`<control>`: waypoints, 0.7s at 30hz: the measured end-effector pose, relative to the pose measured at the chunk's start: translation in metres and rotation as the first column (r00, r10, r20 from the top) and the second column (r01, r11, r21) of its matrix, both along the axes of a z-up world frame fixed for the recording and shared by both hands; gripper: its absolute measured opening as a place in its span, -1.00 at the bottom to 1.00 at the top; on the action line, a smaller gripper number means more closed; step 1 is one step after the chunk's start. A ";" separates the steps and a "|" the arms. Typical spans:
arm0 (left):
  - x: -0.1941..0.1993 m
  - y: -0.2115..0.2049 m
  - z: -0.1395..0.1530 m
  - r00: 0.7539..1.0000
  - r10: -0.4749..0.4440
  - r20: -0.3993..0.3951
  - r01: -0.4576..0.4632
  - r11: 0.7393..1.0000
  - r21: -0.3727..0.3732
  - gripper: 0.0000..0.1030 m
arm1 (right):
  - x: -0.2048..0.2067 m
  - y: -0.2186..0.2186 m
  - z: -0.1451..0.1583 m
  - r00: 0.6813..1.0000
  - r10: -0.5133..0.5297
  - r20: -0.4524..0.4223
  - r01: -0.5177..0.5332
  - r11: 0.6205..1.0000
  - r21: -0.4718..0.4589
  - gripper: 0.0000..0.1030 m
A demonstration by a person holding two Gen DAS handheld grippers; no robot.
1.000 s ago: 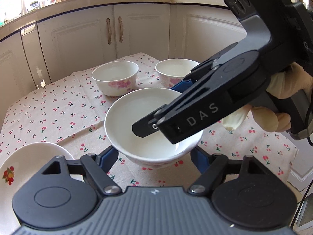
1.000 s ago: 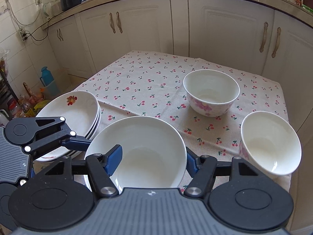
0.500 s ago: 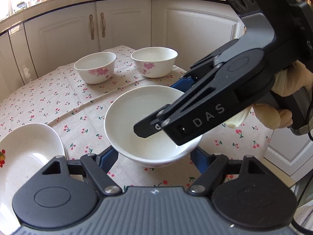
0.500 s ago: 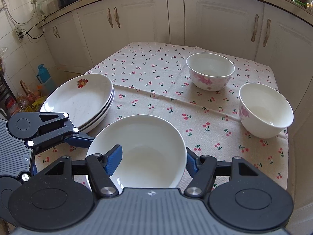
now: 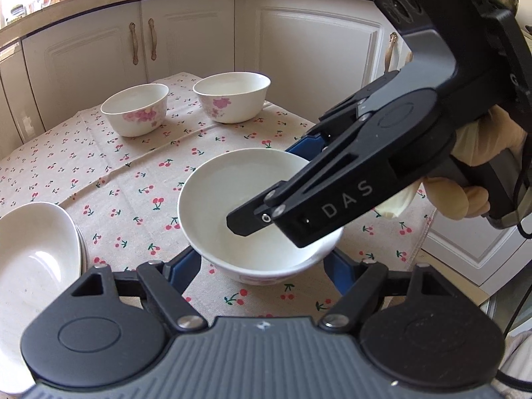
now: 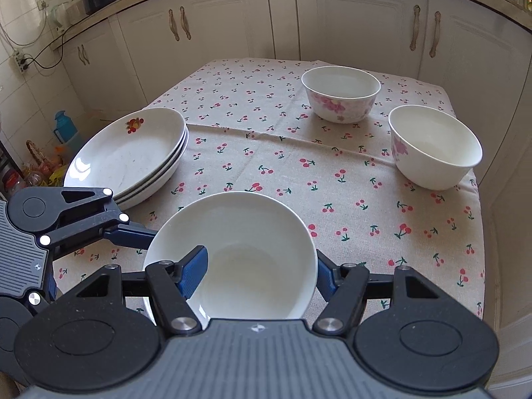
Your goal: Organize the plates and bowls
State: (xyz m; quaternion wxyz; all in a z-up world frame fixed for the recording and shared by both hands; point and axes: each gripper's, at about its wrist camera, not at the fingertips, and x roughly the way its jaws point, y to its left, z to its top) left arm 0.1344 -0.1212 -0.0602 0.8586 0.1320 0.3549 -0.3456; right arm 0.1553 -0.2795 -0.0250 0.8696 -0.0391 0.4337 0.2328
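A plain white bowl (image 5: 239, 199) (image 6: 252, 232) is held low over the cherry-print tablecloth (image 6: 266, 133), near its front edge. My left gripper (image 5: 261, 269) is shut on it, blue pads pressing its two outer sides below the rim. My right gripper (image 6: 259, 274) is shut on the same bowl, one finger (image 6: 196, 269) inside and the other outside the rim. Two flower-painted bowls (image 6: 340, 96) (image 6: 435, 146) stand apart at the far right. A stack of white plates (image 6: 129, 156) lies to the left.
White kitchen cabinets (image 6: 359, 16) wrap around the far side of the table. A gloved hand (image 5: 482, 153) holds the right gripper's handle. Bottles and clutter sit on the floor (image 6: 63, 129) left of the table. The table's right edge (image 6: 482, 232) drops off close to the nearer flowered bowl.
Both grippers have carried the white bowl back toward the table's near edge. The two flowered bowls and the plate stack now lie farther from it.
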 end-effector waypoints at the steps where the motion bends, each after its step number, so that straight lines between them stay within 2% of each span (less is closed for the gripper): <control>1: 0.000 -0.001 0.000 1.000 -0.003 0.000 0.003 1.000 0.000 0.56 | -0.001 -0.001 0.000 1.000 -0.002 0.000 0.002 1.000 0.000 0.40; 21: -0.002 -0.007 0.002 0.999 -0.039 -0.022 0.038 0.999 -0.024 0.55 | -0.006 -0.011 0.004 0.999 -0.049 0.000 0.049 0.999 0.000 0.42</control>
